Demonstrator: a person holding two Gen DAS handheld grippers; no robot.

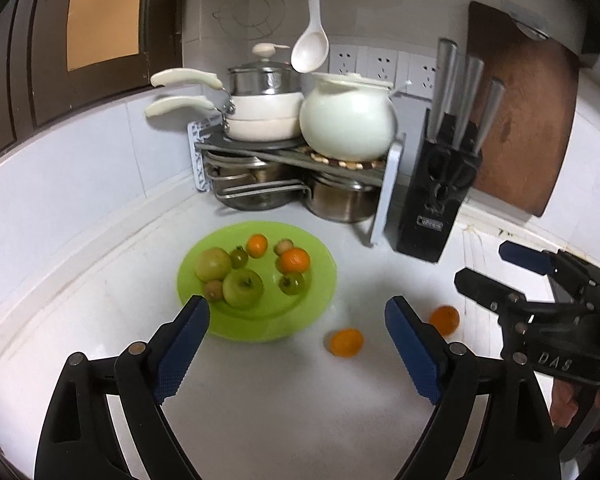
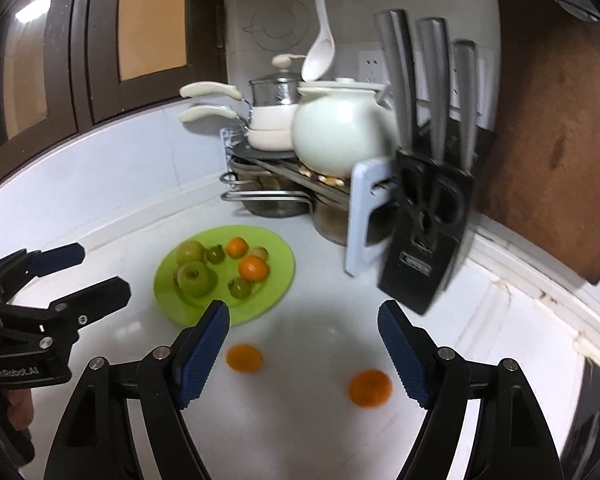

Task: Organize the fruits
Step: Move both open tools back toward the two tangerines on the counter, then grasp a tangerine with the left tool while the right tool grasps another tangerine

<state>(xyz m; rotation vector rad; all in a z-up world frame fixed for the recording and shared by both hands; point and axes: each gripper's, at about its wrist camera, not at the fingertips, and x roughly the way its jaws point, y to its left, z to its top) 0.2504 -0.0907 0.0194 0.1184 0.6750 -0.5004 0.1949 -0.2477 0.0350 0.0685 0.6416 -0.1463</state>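
Observation:
A green plate [image 1: 300,312] [image 2: 276,276] on the white counter holds two green apples [image 1: 243,288], two oranges [image 1: 295,260], and several small green and brown fruits. Two more oranges lie loose on the counter to the plate's right [image 1: 346,342] [image 1: 445,319]; the right wrist view shows them too [image 2: 244,357] [image 2: 370,387]. My left gripper [image 1: 298,344] is open and empty, above the counter near the plate's front edge. My right gripper [image 2: 303,348] is open and empty, above the two loose oranges. It also shows in the left wrist view [image 1: 480,268].
A pot rack [image 1: 296,156] with white pans, a white pot and steel pots stands in the back corner. A black knife block [image 1: 432,204] and a wooden cutting board [image 1: 528,112] stand at the back right. The wall runs along the left.

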